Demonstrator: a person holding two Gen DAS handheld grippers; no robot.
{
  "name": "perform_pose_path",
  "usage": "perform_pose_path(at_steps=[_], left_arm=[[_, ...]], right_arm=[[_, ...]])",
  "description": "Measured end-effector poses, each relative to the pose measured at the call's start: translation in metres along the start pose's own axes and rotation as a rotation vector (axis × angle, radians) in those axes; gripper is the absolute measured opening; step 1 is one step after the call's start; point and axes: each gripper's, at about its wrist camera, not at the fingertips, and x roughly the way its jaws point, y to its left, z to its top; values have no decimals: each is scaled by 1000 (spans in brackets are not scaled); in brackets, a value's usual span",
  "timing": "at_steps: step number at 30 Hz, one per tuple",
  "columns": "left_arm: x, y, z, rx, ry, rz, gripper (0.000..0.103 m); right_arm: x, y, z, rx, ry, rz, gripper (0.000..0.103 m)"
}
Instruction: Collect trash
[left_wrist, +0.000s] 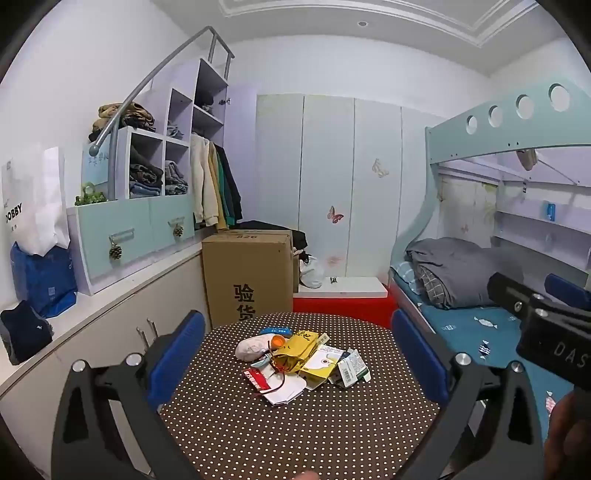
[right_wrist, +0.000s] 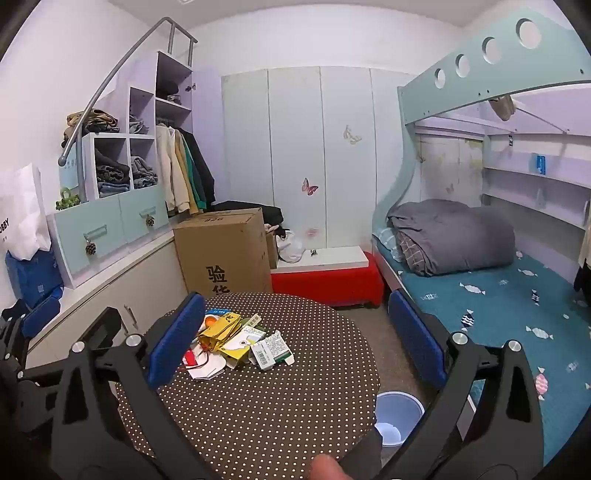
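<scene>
Both my views are evenly bright under soft overhead room light, with faint shadows. The fisheye bends walls and the bed frame (right_wrist: 480, 62) near dark corners; nothing looks blurred.

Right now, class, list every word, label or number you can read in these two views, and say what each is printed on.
"验货": cardboard box.
"526"-like digits on that box's top flap: too blurred to be sure.
"DOBBY", first letter partly cut off: white paper bag.
"DAS", cut off at the edge: right gripper's body, seen from the left wrist.
Print on the yellow packet and green-and-white medicine boxes on the table: too small to read.
</scene>
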Motion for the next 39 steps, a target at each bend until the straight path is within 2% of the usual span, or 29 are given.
perform_pose_path(at_steps=[39], left_arm=[[7,6,-1,-2,2,-22,99]], right_arm=[[0,-2,-4,4,12,9,97]])
